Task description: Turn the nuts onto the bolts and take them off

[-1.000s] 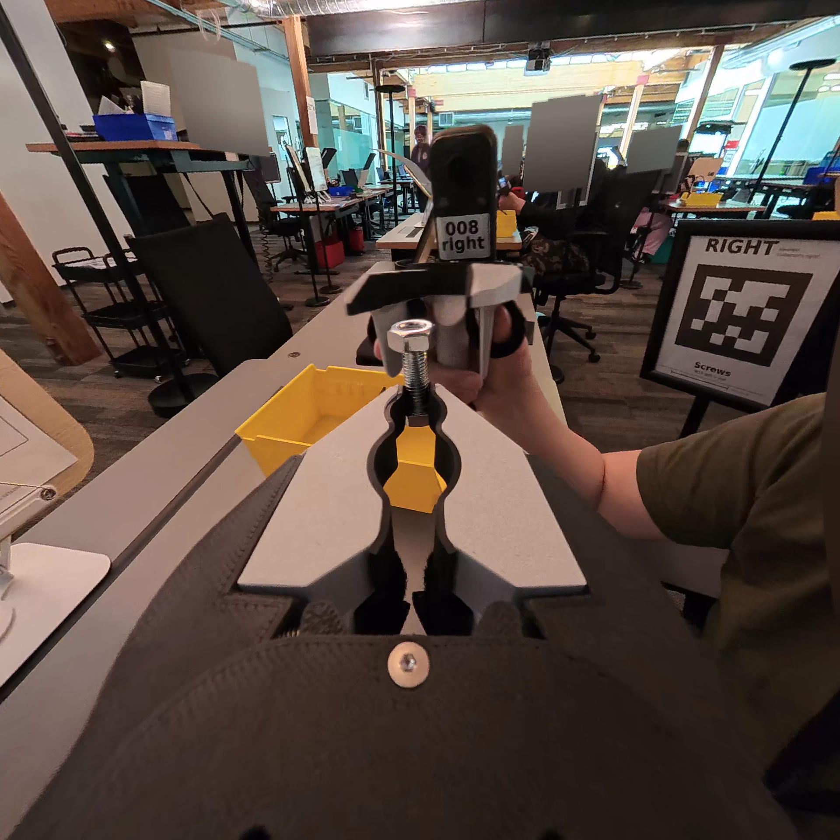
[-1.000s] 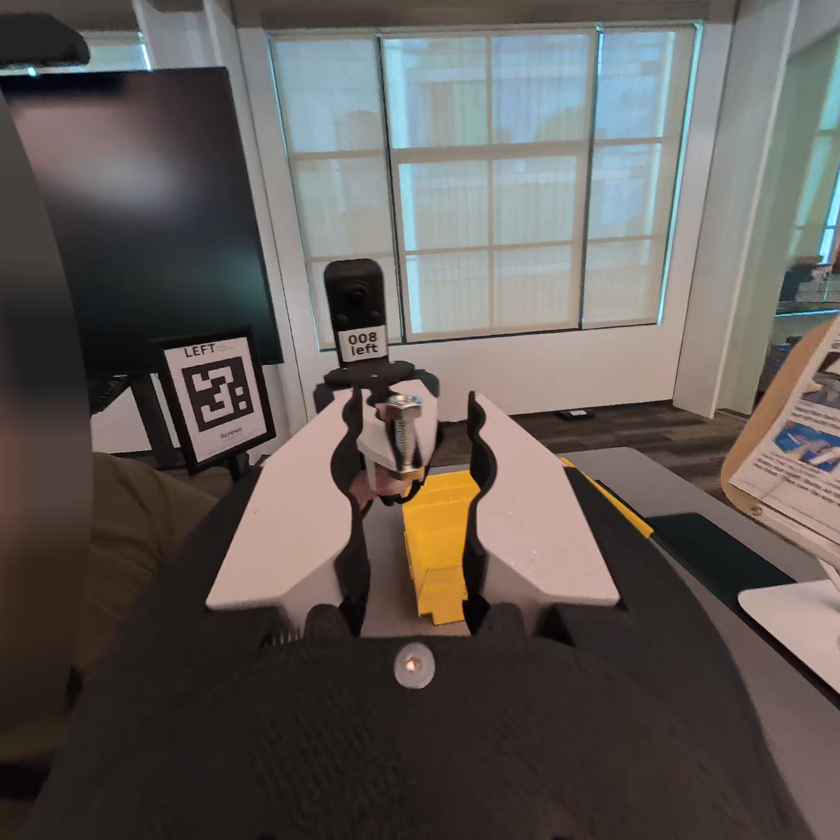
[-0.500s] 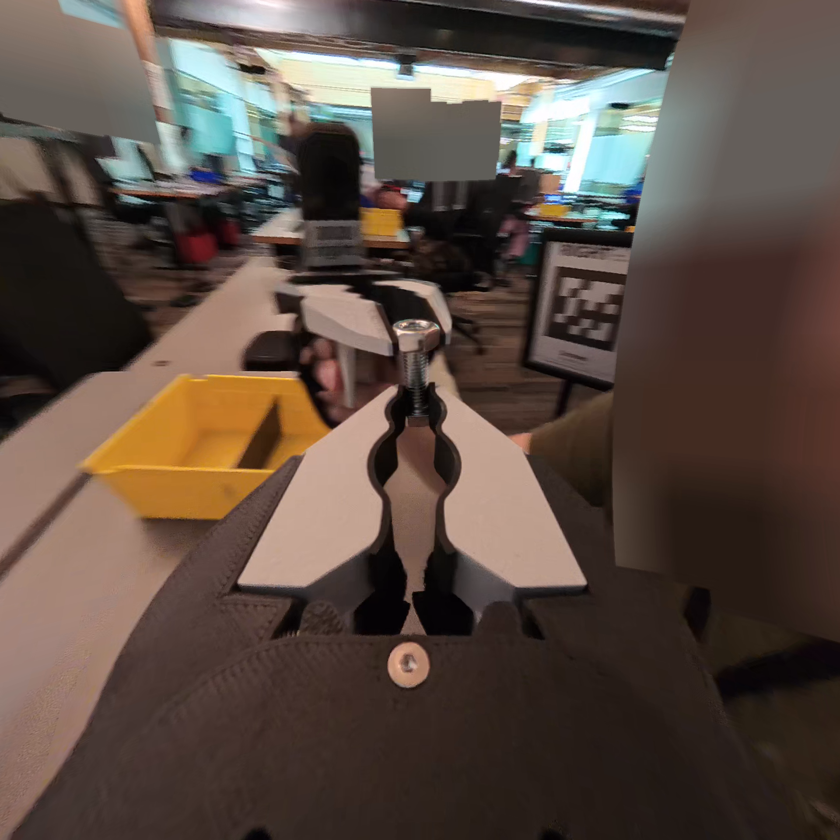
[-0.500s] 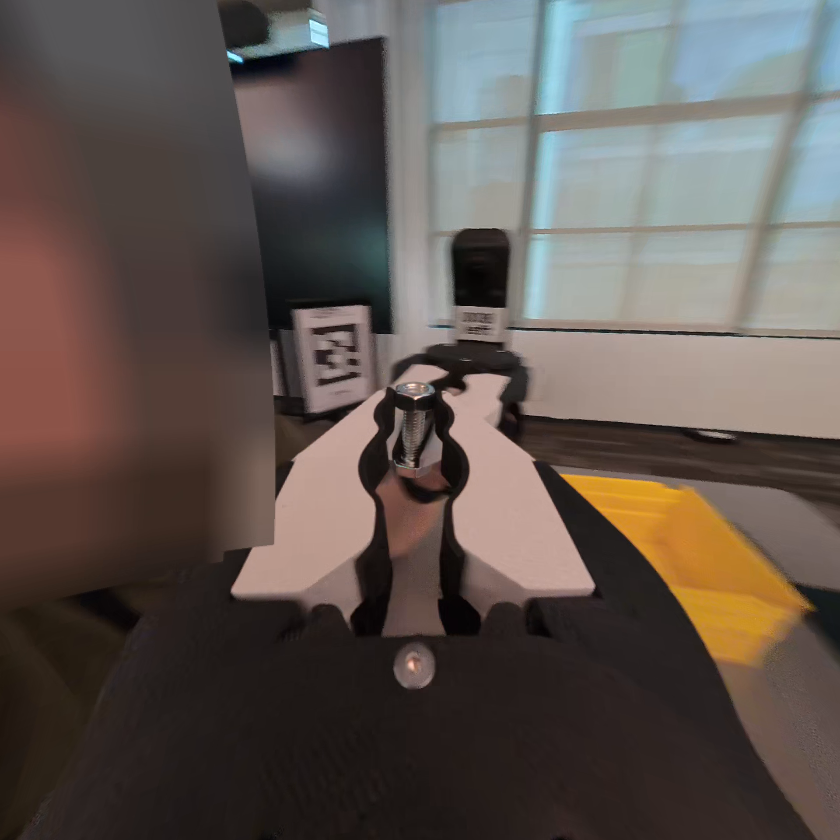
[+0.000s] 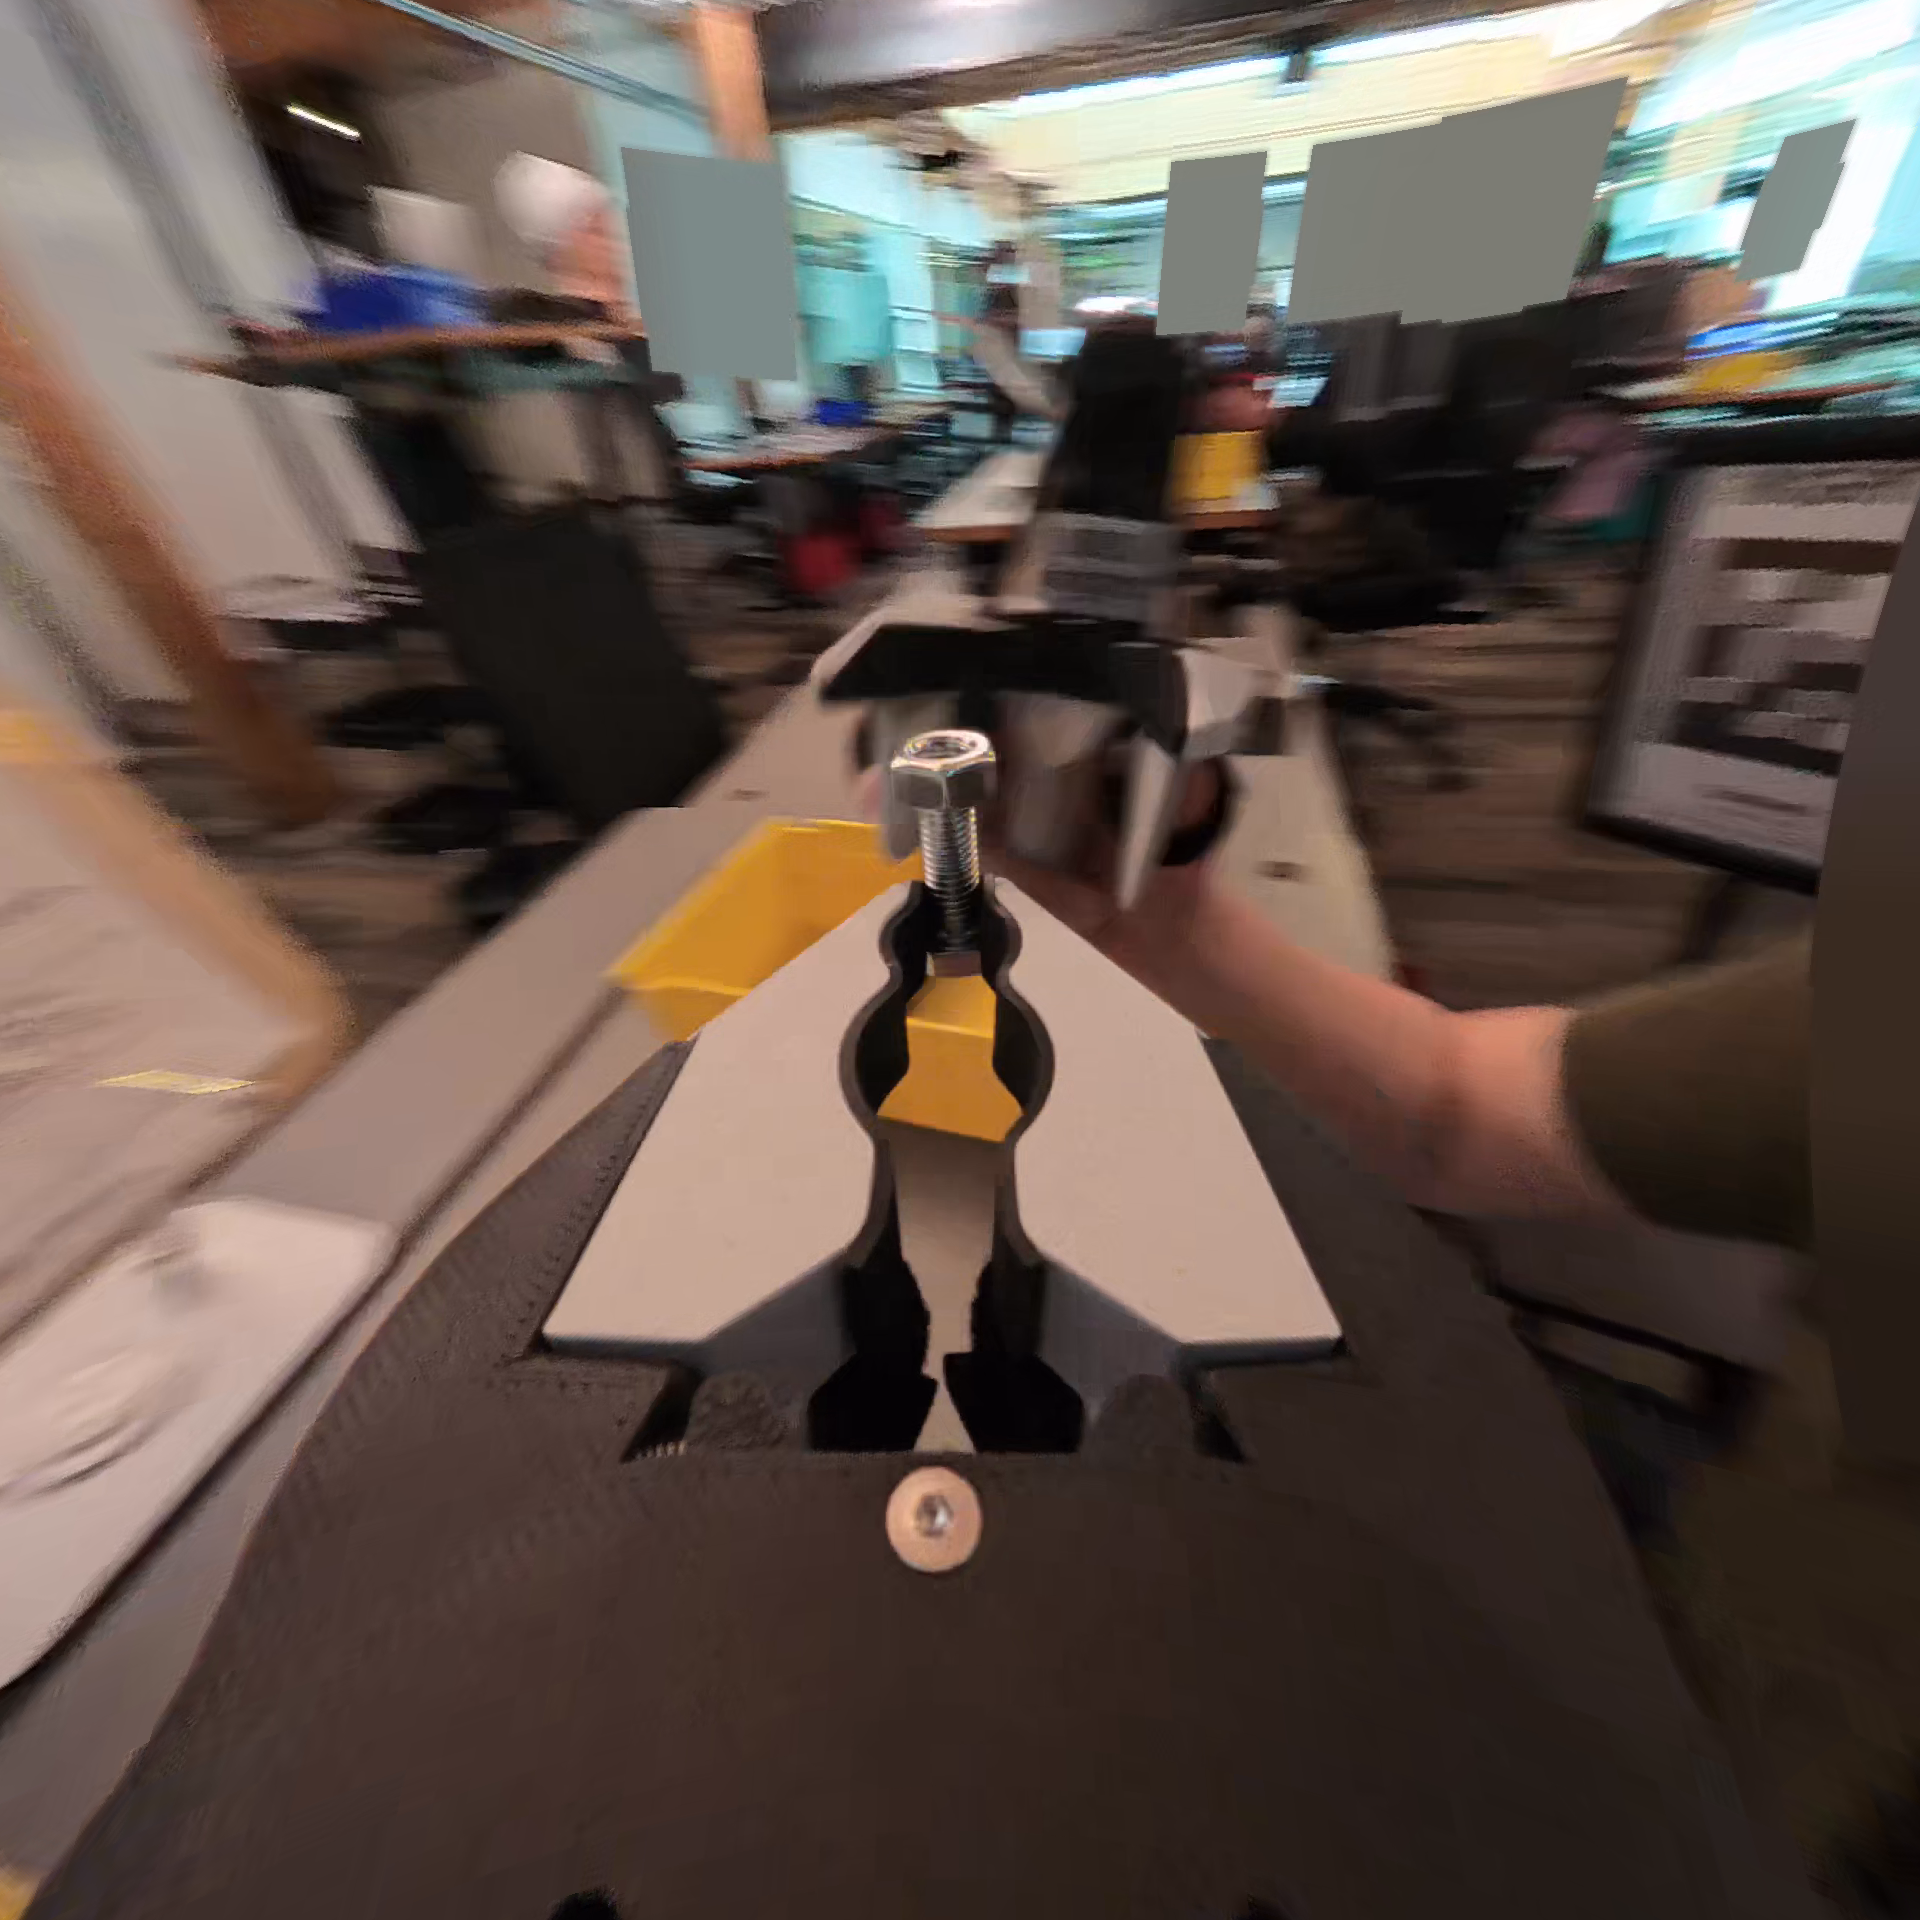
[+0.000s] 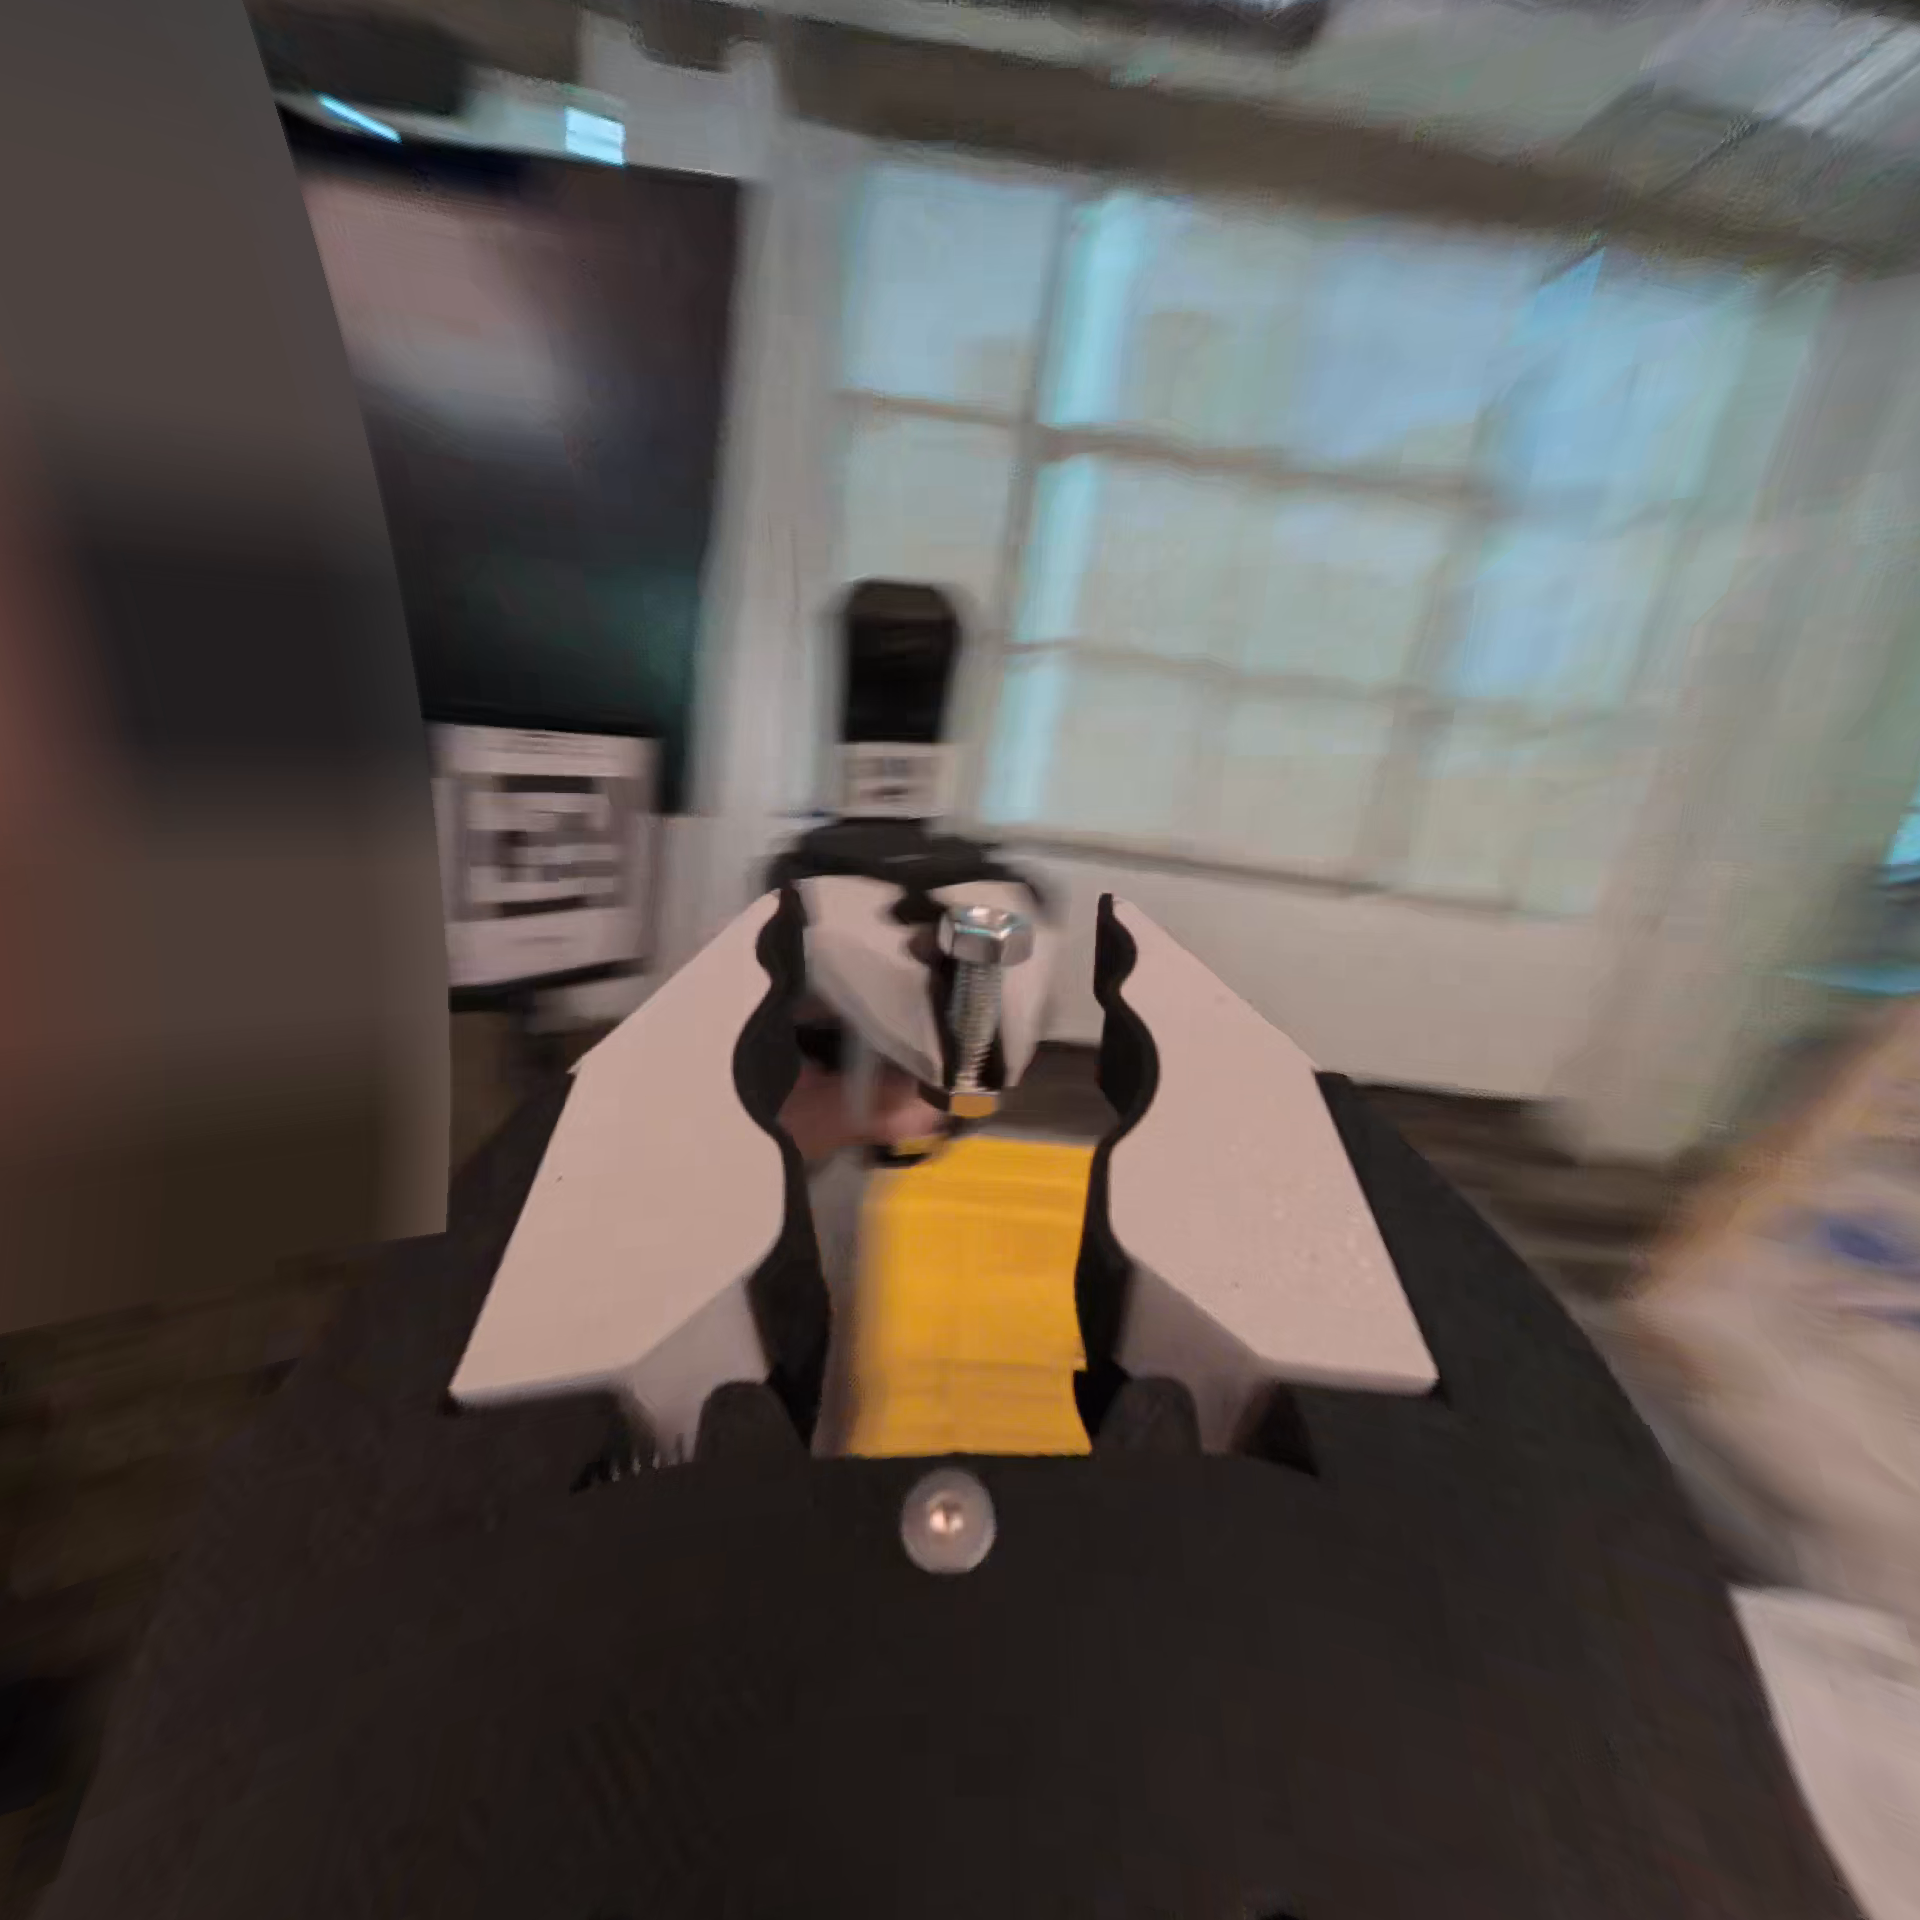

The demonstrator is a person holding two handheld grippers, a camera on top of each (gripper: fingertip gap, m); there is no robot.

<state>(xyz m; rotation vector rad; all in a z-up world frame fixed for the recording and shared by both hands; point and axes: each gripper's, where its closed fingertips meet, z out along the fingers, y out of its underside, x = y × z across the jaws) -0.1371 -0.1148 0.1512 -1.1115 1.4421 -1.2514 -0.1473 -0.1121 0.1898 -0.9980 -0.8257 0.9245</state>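
My left gripper [image 5: 951, 914] is shut on a silver bolt [image 5: 951, 878] near its lower end and holds it upright above the table. A hex nut [image 5: 942, 774] sits at the top of the bolt's thread. In the right wrist view the bolt [image 6: 971, 1013] and nut [image 6: 984, 932] stand just ahead of my right gripper [image 6: 943, 909], which is wide open and empty, its fingers apart from the nut. The right gripper also shows in the left wrist view [image 5: 1091, 769], behind and to the right of the bolt. Both views are motion-blurred.
A yellow bin [image 5: 748, 935] stands on the grey table [image 5: 499, 1039] below the grippers; it also shows in the right wrist view [image 6: 966, 1299]. A person's forearm [image 5: 1403, 1060] reaches in from the right. Marker boards [image 5: 1756, 665] [image 6: 540, 852] stand beside the table. A white sheet [image 5: 156, 1351] lies at left. Left and right tips are no more than a few centimetres apart.
Half a second ago the right gripper's fingers were narrowed around the nut and bolt; now they are wide open again. The left gripper has kept its hold on the bolt. Both views swung.
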